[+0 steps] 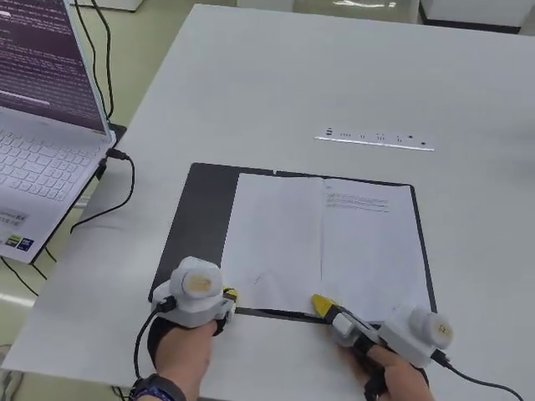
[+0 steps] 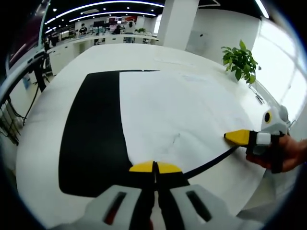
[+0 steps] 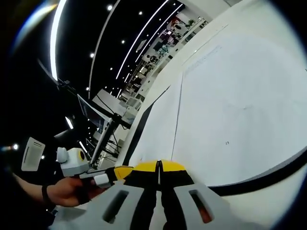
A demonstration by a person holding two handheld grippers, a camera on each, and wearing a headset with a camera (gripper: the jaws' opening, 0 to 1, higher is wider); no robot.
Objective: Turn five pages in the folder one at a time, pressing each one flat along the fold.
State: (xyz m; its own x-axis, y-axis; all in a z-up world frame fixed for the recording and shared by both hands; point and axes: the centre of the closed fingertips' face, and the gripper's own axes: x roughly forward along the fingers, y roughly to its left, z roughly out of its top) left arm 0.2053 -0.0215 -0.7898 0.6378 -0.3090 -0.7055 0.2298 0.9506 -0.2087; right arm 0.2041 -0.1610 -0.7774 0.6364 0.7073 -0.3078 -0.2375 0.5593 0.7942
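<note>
Starting at the left, a laptop sits on the white table, and the black folder lies open beside it. The left gripper, jaws together and empty, is at the folder's near edge. The right gripper, also closed on nothing, is at the same edge by the fold.

Your head view is bright and even, with barely a shadow on the white desk. Both gripper views bend hard at the edges; in the left one ceiling strips glare at 12 o'clock and the window blows out at 3 o'clock
</note>
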